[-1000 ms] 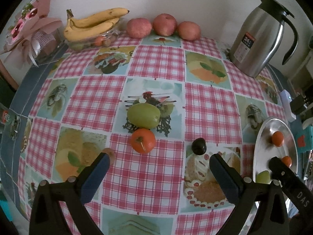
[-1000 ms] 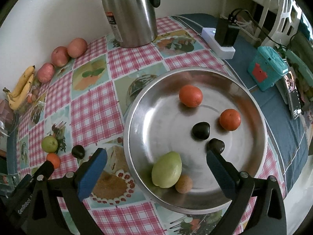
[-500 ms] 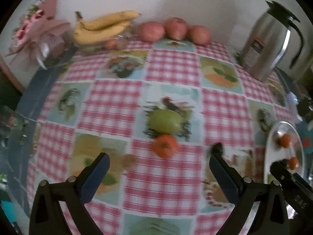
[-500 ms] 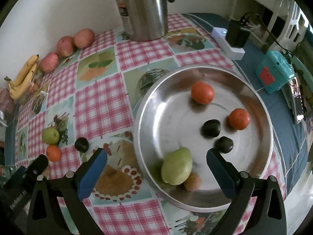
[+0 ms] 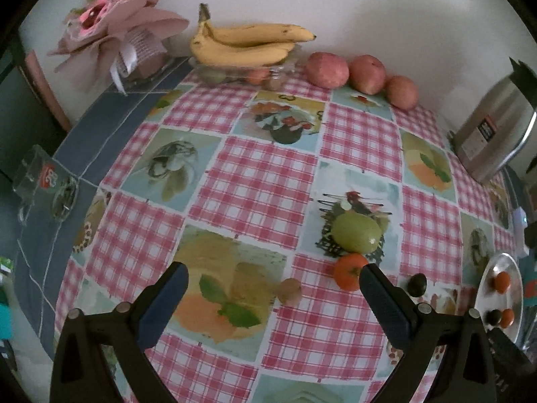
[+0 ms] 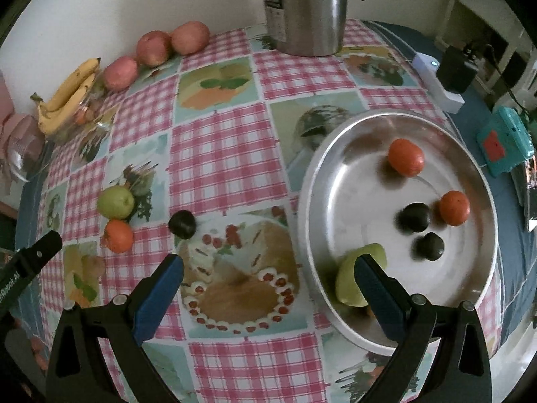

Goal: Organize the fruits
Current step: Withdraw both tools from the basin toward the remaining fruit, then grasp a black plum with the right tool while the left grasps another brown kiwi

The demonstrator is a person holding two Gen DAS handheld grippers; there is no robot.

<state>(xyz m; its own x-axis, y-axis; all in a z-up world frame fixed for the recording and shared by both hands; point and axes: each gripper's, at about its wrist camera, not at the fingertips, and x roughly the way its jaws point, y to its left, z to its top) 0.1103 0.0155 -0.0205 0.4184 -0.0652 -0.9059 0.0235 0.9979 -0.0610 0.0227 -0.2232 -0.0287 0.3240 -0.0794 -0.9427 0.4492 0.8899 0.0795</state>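
Left wrist view: the left gripper (image 5: pixel 272 285) is spread wide and empty above the checked tablecloth (image 5: pixel 255 184). Between its fingers lies a small brown fruit (image 5: pixel 290 290), round and dull. Just beyond sit an orange fruit (image 5: pixel 349 270) and a green fruit (image 5: pixel 357 231), its long axis left-right. The right gripper (image 6: pixel 268 277), also agape, straddles the rim of the steel plate (image 6: pixel 339 134).

Left wrist view is looking down and forward over the desk (image 5: pixel 261 184) toward the back wall, sitting close above the near edge. Right wrist view is looking steeply down from the other side, close over the steel tray (image 6: pixel 312 181). Both are sharing the green fruit (image 5: pixel 357 231) (image 6: pixel 115 202), bananas (image 5: pixel 248 45) (image 6: pixel 67 97) and kettle (image 5: pixel 493 137) (image 6: pixel 305 10).
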